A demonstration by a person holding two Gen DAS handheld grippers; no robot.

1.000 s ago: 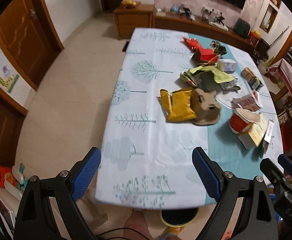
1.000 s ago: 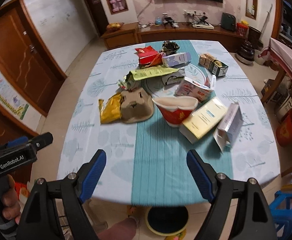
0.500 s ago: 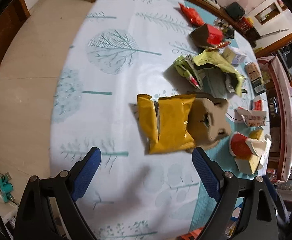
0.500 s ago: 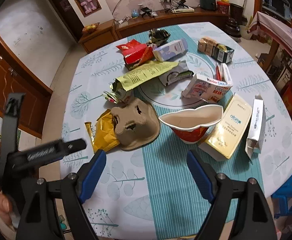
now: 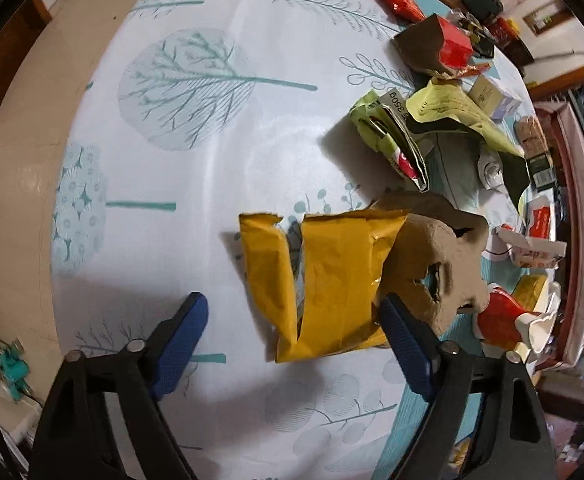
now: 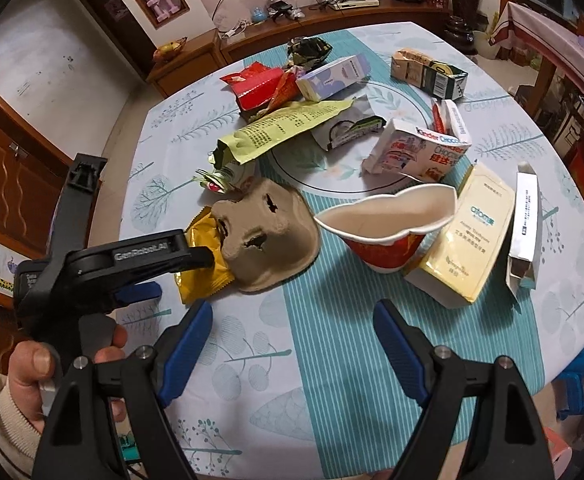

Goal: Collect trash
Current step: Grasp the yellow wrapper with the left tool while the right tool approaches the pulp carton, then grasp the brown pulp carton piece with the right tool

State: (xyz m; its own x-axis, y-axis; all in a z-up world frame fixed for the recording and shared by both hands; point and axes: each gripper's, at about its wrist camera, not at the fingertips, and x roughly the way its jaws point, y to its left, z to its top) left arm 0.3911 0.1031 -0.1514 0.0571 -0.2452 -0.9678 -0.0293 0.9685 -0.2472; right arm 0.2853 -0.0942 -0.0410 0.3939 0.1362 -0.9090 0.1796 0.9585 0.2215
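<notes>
A torn yellow snack wrapper [image 5: 324,276] lies flat on the tablecloth, its right edge against a brown pulp egg carton [image 5: 432,264]. My left gripper [image 5: 296,340] is open just above the wrapper's near edge, jaws either side of it, holding nothing. In the right wrist view the wrapper [image 6: 203,256] and the carton [image 6: 267,236] lie at centre left, with the left gripper's black body over them. My right gripper [image 6: 292,344] is open and empty above the teal table runner. A crushed red paper cup [image 6: 388,228] lies beyond it.
More trash lies across the table: a green wrapper [image 6: 283,132], a red box [image 6: 255,88], a Kinder carton [image 6: 416,148], a yellow box [image 6: 468,240], a white box [image 6: 526,224]. The table edge [image 5: 57,184] drops to the floor on the left.
My left gripper has come forward and down to the yellow wrapper, which now sits between its open jaws. My right gripper has moved in closer over the table.
</notes>
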